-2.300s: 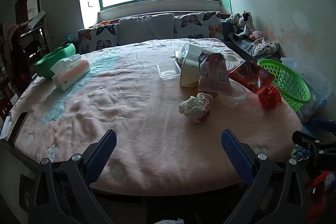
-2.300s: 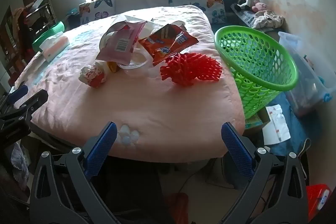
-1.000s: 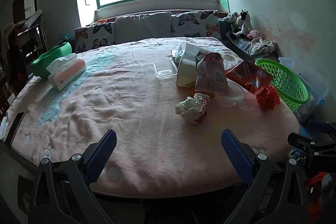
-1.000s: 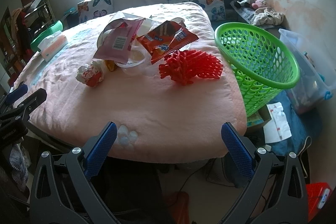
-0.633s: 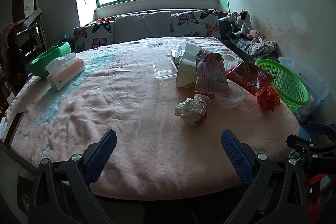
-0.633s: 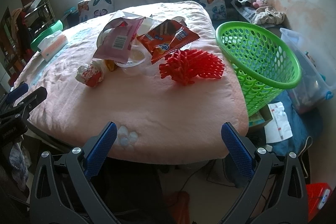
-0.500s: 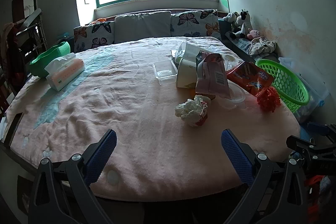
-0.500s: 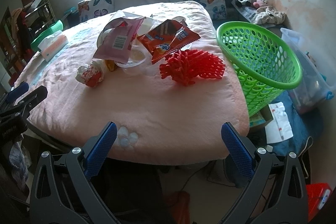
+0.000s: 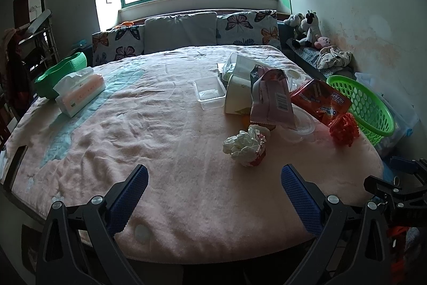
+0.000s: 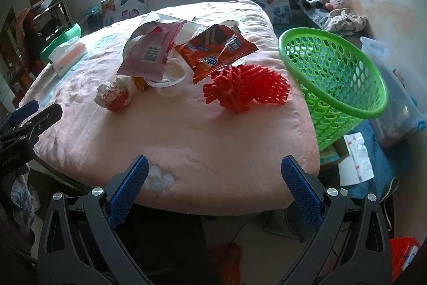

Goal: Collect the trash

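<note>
Trash lay clustered on the tabletop [image 10: 186, 140]: a crumpled wrapper [image 9: 245, 144], a pink bag [image 10: 150, 51], an orange snack packet [image 10: 216, 50] and red netting [image 10: 245, 88], just beside the green basket [image 10: 333, 76] meant for it. My left gripper [image 9: 213, 190] and right gripper [image 10: 213, 178] hung short of the pile, jaws wide apart and holding nothing, probably ready for a first pick.

1. We see the orange snack wrapper [image 10: 216, 51] cover the clear round tub [image 10: 170, 76] toward its 2 o'clock rim.
2. The pink bag [image 9: 271, 100] hides the white carton [image 9: 237, 95] on its 3 o'clock side.
3. We cannot read the crumpled wrapper [image 9: 245, 146]'s print.
4. The frame crops the plastic bin [image 10: 395, 87] at 3 o'clock.
</note>
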### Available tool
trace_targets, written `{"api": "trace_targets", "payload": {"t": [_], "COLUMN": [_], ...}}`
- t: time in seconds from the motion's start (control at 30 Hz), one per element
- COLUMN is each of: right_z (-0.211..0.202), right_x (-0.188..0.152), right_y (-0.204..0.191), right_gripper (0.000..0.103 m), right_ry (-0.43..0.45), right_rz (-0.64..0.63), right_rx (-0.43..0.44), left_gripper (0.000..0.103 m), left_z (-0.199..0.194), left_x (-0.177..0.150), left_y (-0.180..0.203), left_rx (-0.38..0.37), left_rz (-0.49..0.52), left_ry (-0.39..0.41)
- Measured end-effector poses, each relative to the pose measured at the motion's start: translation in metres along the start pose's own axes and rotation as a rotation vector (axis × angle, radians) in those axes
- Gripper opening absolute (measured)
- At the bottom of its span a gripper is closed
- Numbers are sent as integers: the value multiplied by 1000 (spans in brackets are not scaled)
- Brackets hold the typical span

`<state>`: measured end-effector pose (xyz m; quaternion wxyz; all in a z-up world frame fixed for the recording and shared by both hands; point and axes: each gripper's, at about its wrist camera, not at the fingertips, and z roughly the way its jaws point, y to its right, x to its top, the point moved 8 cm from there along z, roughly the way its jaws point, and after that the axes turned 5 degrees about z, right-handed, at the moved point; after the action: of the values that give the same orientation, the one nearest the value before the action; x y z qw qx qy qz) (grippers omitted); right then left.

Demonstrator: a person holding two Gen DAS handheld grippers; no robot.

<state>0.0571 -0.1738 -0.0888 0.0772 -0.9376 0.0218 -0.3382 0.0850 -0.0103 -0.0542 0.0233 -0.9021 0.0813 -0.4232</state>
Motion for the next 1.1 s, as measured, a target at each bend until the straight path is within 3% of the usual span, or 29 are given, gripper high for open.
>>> {"api": "trace_targets", "payload": {"t": [0.53, 0.93, 1.1], "right_z": [4, 26, 45], "right_x": [28, 82, 103], "right_y": [18, 18, 18], "right_gripper": [99, 93, 91], "right_ry": [34, 67, 40], "right_rz": [11, -29, -46], "right_rx": [3, 60, 93], "left_gripper": [97, 97, 97], "left_z": [11, 23, 30], "left_x": [17, 18, 20], "left_y": [-8, -13, -16], "left_rx": [-11, -21, -25], "left_rz": [-3, -21, -24], "left_ry": [-2, -27, -34]}}
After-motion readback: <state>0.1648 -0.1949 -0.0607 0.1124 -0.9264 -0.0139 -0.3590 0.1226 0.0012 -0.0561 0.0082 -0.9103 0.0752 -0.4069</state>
